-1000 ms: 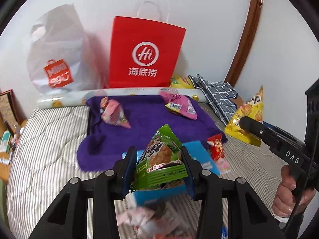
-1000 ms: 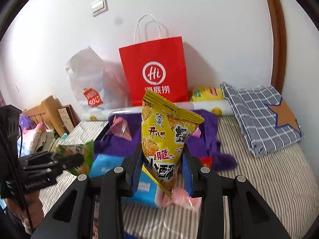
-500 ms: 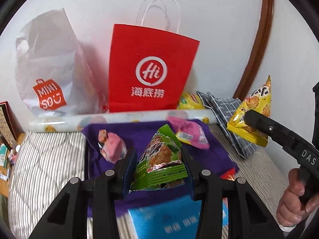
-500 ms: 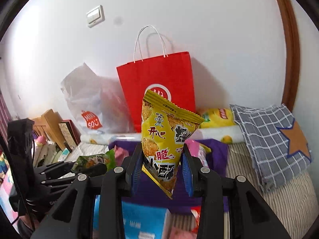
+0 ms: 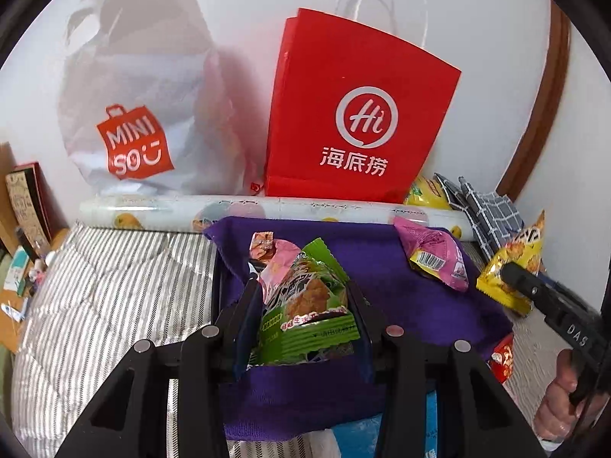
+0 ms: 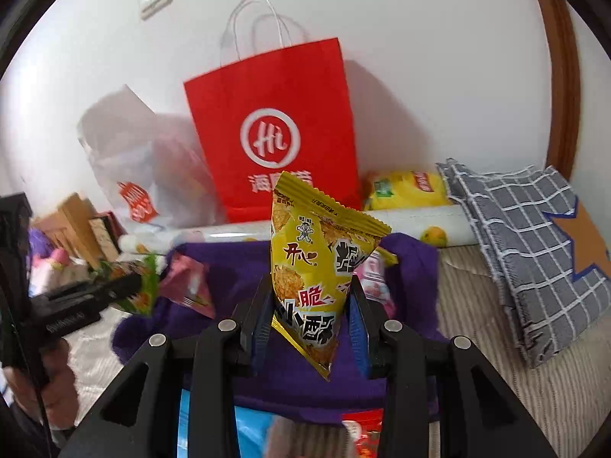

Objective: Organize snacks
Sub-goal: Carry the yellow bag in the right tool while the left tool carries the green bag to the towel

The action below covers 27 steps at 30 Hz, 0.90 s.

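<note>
My left gripper (image 5: 301,316) is shut on a green snack packet (image 5: 309,305) and holds it above the purple cloth (image 5: 366,263). My right gripper (image 6: 309,320) is shut on a yellow snack packet (image 6: 317,263), also held above the purple cloth (image 6: 229,267). The yellow packet also shows at the right of the left wrist view (image 5: 511,267). Two pink snack packets lie on the cloth, one (image 5: 435,255) at the right, one (image 5: 267,252) just behind the green packet. A red paper bag (image 5: 359,114) stands against the wall behind the cloth.
A white Miniso plastic bag (image 5: 145,114) stands left of the red bag. A printed roll (image 5: 267,210) lies along the wall. A checked grey cloth (image 6: 527,236) and a yellow bag (image 6: 404,191) lie at the right. A blue pack (image 6: 252,435) and red packet (image 6: 362,431) lie near.
Both grippers have moved forward toward the red bag and the wall, each still holding its packet. The bags and the purple cloth now look larger and closer.
</note>
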{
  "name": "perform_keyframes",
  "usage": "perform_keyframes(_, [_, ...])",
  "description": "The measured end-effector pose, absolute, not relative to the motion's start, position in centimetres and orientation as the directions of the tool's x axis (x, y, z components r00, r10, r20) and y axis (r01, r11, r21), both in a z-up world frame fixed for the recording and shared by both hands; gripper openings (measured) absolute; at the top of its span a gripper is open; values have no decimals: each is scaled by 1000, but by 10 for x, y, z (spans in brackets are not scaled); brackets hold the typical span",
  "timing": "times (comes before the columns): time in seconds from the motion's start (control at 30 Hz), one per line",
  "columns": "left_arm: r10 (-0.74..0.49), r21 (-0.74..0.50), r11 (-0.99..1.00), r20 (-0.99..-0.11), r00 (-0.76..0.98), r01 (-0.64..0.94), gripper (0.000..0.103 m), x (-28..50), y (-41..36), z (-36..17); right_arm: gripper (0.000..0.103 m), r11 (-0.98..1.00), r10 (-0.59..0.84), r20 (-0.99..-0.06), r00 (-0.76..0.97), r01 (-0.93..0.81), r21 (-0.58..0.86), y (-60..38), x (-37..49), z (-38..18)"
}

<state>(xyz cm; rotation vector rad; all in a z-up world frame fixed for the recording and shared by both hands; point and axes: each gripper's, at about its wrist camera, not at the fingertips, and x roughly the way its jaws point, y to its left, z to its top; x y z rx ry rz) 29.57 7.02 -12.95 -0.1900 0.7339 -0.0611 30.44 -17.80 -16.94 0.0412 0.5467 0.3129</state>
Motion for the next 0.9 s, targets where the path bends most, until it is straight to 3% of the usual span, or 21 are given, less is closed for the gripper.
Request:
perform_keyframes(0.2, [-128, -195, 981, -680, 722, -10, 41, 299, 69, -137, 37, 951, 308, -544, 780, -251, 179, -189, 314, -182])
perform_keyframes(0.53, [-130, -178, 984, -730, 671, -3, 41, 303, 59, -152, 37, 957, 282, -623, 730, -258, 132, -175, 323, -206])
perform_keyframes(0.9, [-127, -175, 985, -738, 663, -5, 41, 302, 57, -156, 37, 960, 269, -637, 722, -256, 116, -174, 323, -211])
